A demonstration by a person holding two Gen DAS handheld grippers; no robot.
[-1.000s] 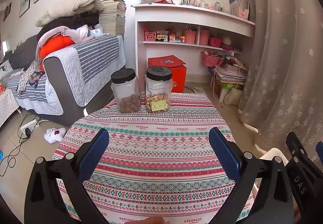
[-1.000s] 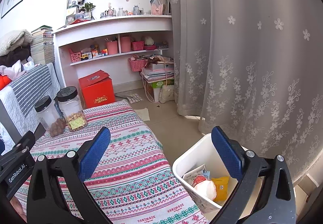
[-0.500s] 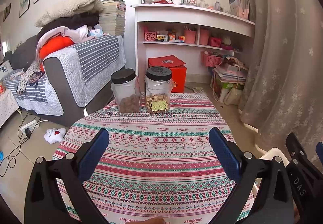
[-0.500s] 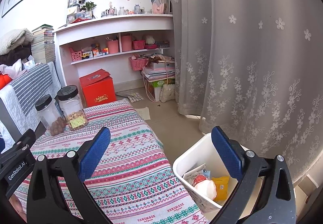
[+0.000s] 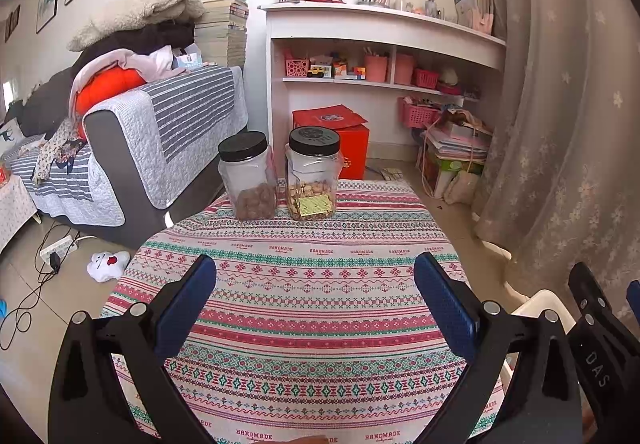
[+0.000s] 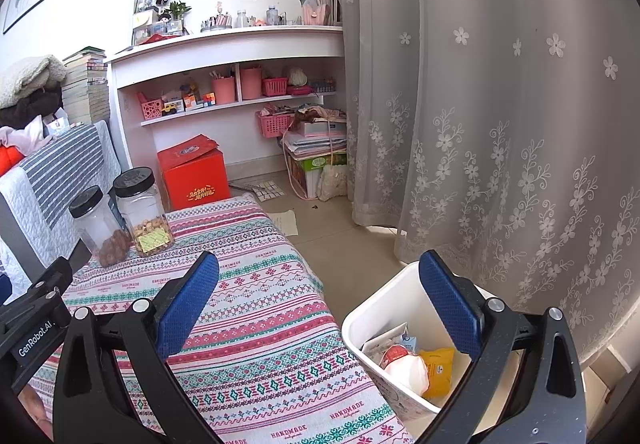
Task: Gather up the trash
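**A:** so what's changed over the last second? honestly nothing. The left gripper [image 5: 315, 281] still hangs wide open over the tablecloth [image 5: 304, 308] holding nothing, and the right gripper [image 6: 319, 280] is just as open and empty, sat in the same spot

**B:** so the person's probably finished, or stopping to look for more. No loose trash shows on the cloth, only the two jars [image 5: 280, 180] at its far edge

**A:** yeah, and the left camera barely catches the bin [image 5: 538, 304], just a white corner past the cloth's right edge

**B:** the right camera is the useful one: the bin [image 6: 384, 308] sits on the floor just beside the cloth, with the trash [image 6: 416, 362] already in it, wrappers and a yellow packet. It also shows a scrap of paper [image 6: 286, 222] on the floor beyond the cloth, maybe still to collect
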